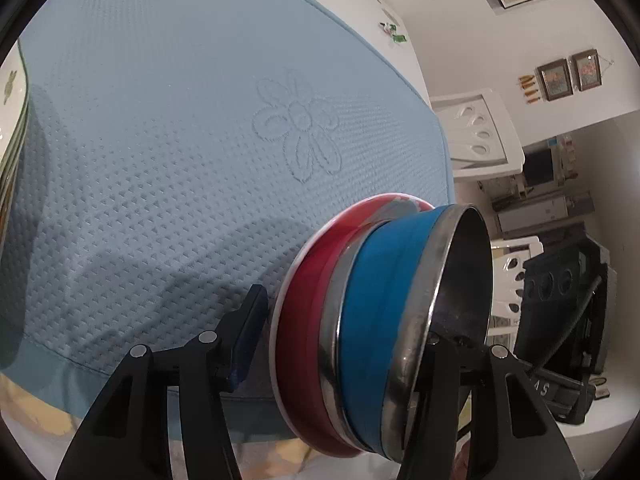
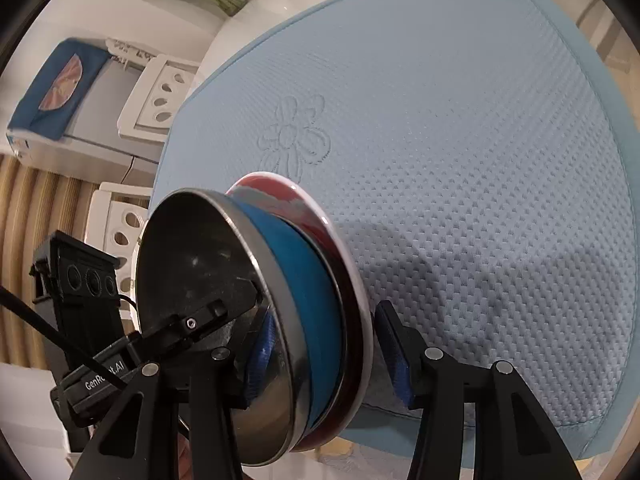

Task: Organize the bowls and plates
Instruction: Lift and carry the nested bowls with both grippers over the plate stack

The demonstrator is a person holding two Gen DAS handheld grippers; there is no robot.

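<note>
Each wrist camera looks forward along its fingers, close over the blue cloth (image 1: 160,160). Facing from opposite sides, both share the stacked bowls (image 1: 368,320) and the cloth's embossed flower (image 2: 294,136).

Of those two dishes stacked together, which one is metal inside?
The blue bowl: its rim and inside are shiny steel. The red dish beneath has a white edge instead.

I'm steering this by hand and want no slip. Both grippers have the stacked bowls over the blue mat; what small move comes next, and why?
Probably lower the stack straight down onto the blue mat before opening. The blue bowl nests in the red bowl, and the left gripper and right gripper each straddle the stack, apparently off the mat.
</note>
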